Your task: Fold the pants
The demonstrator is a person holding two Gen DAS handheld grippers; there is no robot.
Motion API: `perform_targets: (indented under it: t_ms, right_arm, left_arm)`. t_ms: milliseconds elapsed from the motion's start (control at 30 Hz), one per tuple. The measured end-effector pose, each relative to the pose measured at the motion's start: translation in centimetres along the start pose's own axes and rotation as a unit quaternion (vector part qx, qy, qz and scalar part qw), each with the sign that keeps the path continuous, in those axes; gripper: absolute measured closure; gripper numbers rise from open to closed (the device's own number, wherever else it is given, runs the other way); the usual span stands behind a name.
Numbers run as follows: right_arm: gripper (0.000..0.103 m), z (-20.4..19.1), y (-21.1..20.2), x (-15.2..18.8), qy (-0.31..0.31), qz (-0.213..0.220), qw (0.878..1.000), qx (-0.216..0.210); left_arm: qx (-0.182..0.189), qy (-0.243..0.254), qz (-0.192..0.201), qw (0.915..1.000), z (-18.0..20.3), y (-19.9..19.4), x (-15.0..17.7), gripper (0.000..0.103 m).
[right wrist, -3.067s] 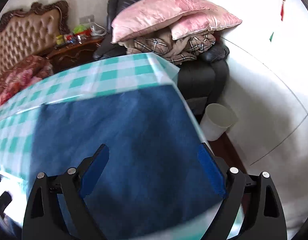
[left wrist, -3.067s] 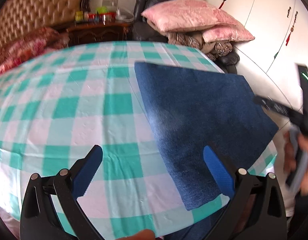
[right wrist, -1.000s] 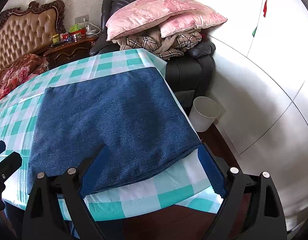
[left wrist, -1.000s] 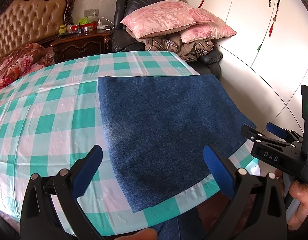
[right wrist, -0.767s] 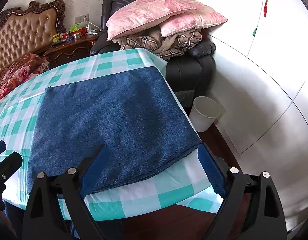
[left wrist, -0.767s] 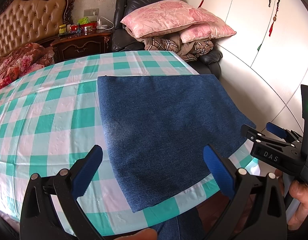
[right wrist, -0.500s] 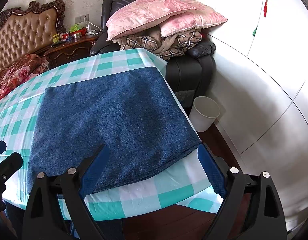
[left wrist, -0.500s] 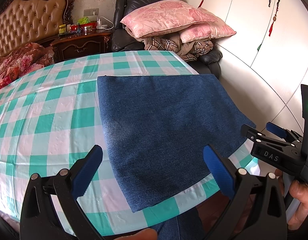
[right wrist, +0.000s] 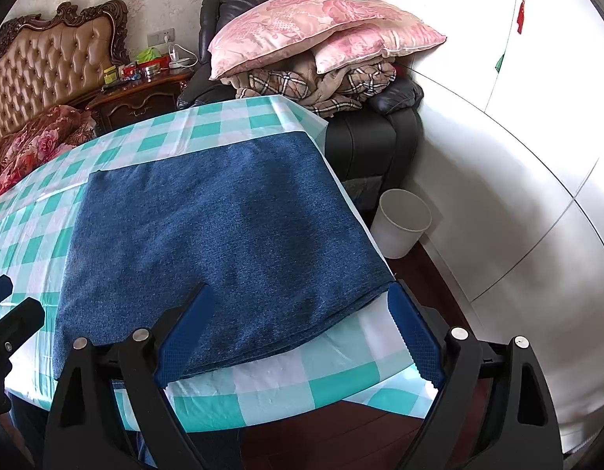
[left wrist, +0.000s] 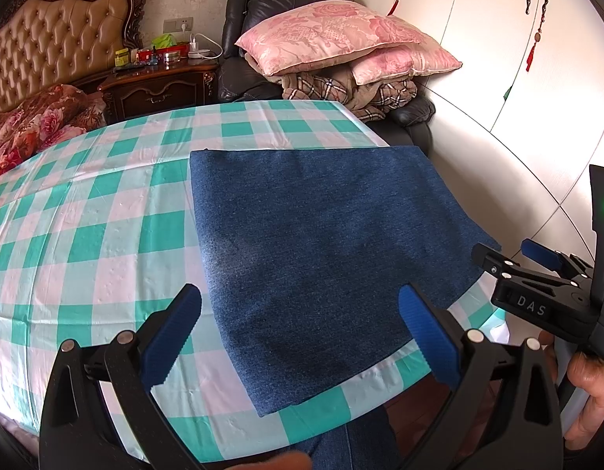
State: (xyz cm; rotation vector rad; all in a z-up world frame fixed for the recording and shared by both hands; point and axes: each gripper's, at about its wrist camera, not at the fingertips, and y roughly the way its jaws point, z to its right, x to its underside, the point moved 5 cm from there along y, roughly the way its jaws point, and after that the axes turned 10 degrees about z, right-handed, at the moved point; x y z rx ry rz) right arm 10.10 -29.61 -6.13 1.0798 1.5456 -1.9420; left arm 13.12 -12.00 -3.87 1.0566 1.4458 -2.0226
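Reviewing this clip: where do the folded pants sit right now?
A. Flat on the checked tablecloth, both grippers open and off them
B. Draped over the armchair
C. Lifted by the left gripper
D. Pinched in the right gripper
A: the folded pants lie flat on the tablecloth, with the left gripper and right gripper open and empty.

folded pants (right wrist: 223, 243), dark blue, lying flat on a checked tablecloth (right wrist: 286, 387) at the table's right end, layered edge toward the camera. right gripper (right wrist: 298, 337) held above the near edge, jaws wide apart, nothing between them. left gripper (right wrist: 8, 313) partly visible at far left. white bin (right wrist: 399, 231) on the floor beside a dark armchair (right wrist: 380, 137) piled with pink pillows (right wrist: 321, 23).
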Motion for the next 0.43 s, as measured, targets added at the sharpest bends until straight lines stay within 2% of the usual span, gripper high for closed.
perform_targets:
  t_ms: [100, 167, 267, 333, 433]
  right_arm:
    - [0.017, 0.0, 0.0, 0.0, 0.0, -0.001, 1.0, 0.001]
    - [0.017, 0.2, 0.0, 0.0, 0.004, -0.001, 1.0, 0.001]
    - [0.017, 0.5, 0.2, 0.1, 0.009, 0.0, 1.0, 0.005]
    - [0.016, 0.4, 0.4, 0.1, 0.01, -0.001, 1.0, 0.009]
    - [0.015, -0.3, 0.2, -0.1, 0.004, 0.008, 1.0, 0.004]
  left_arm:
    - [0.005, 0.017, 0.026, 0.9995, 0.8, -0.3, 0.0, 0.002]
    - [0.012, 0.023, 0.023, 0.9994, 1.3, 0.2, 0.2, 0.002]
    - [0.051, 0.019, 0.023, 0.9982, 2.0, -0.3, 0.0, 0.002]
    - [0.065, 0.037, 0.036, 0.9965, 1.9, -1.5, 0.0, 0.002]
    - [0.046, 0.049, 0.051, 0.9964, -0.2, -3.4, 1.1, 0.002]
